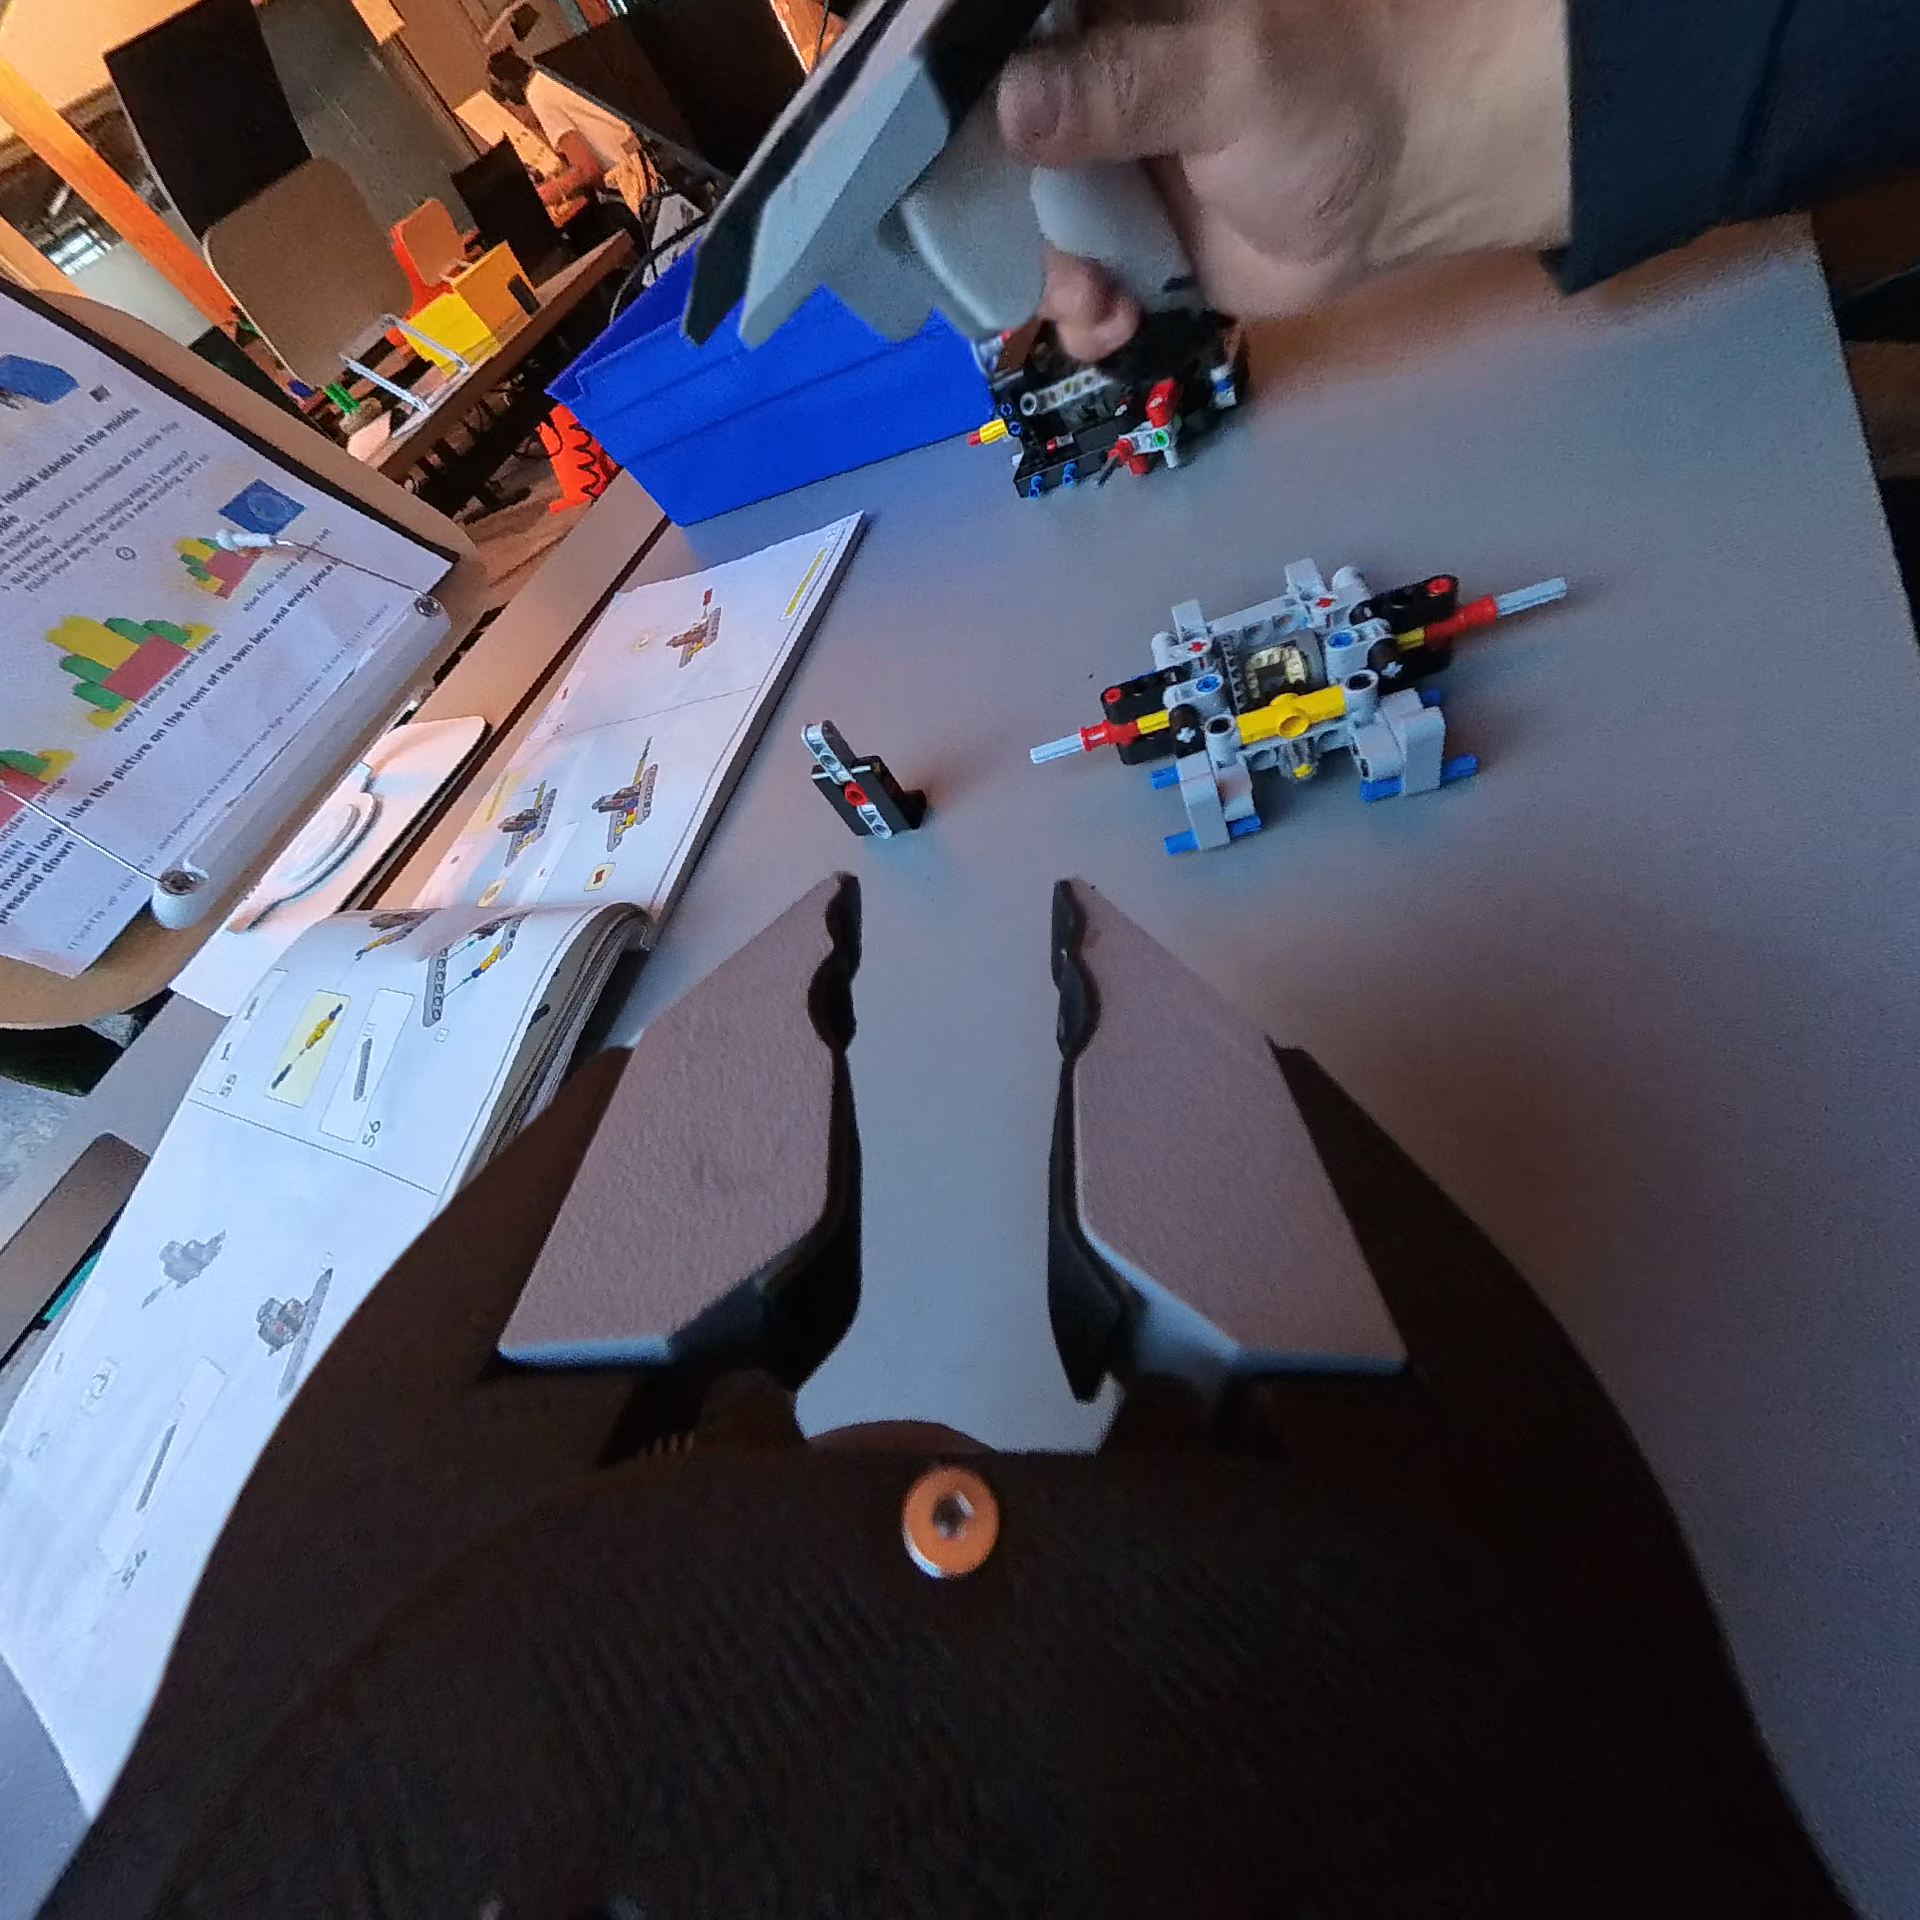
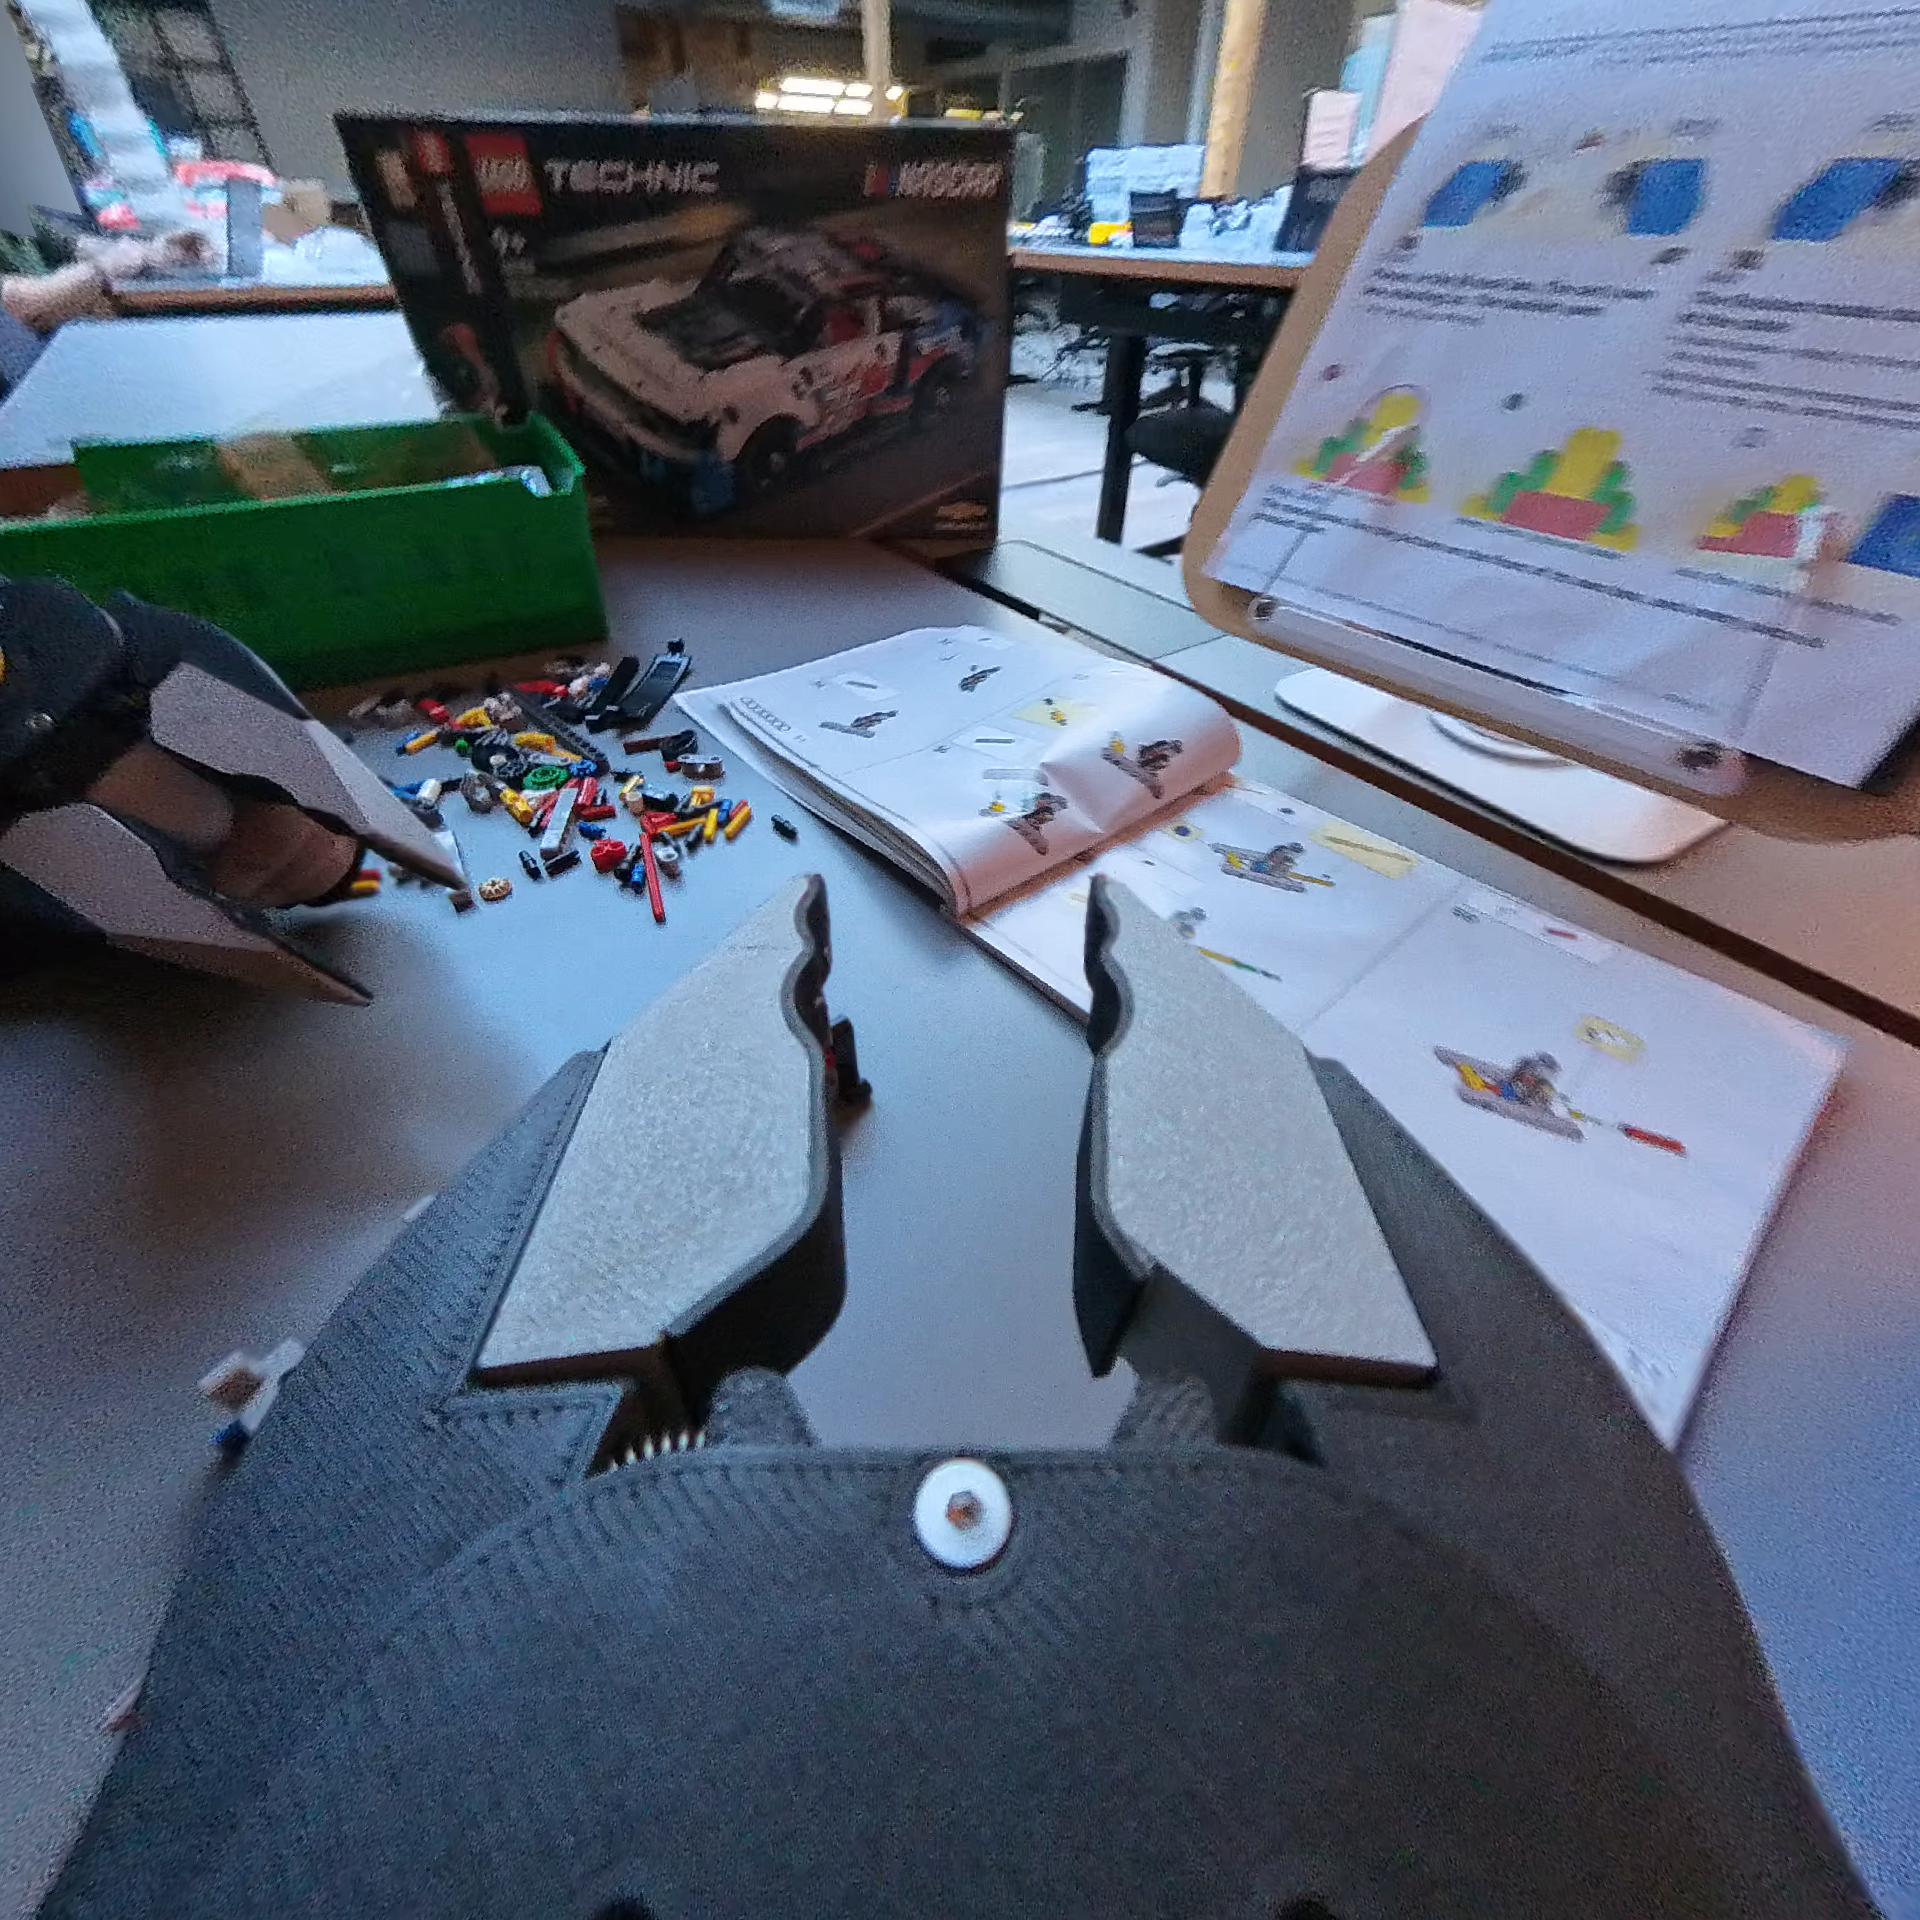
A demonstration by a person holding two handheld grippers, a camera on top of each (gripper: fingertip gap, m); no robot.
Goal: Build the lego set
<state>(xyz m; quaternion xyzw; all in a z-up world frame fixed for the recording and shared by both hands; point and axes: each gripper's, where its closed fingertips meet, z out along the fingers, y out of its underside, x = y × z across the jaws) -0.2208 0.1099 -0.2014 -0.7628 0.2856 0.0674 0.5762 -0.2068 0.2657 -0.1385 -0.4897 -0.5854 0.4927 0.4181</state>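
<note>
L wrist view: the left gripper [image 1: 956, 899] hung low over the grey table [image 1: 1558, 1039], jaws moderately apart w/ nothing but bare tabletop between them. Nearest thing was 1 small black piece [image 1: 862, 779] w/ a red pin, just ahead of the left-hand fingertip and apart from it. A grey brick model [image 1: 1288, 707] sat further right, an open booklet [image 1: 665, 707] to the left, a blue bin [image 1: 769, 416] and a black model [image 1: 1122, 405] beyond. A hand [image 1: 1299, 156] carried the right gripper [image 1: 732, 322] up top, above the bin. R wrist view: the right gripper's jaws stood wide, gripping nothing; the black piece showed in the gap, close by the left-hand finger [image 2: 727, 1091]; contact unclear. A pile of loose parts [image 2: 582, 790] lay ahead-left by a green bin [image 2: 312, 623], w/ the left gripper beside them. The piece looked light and tippy, so prob. best squeezed square on its flat sides.
</note>
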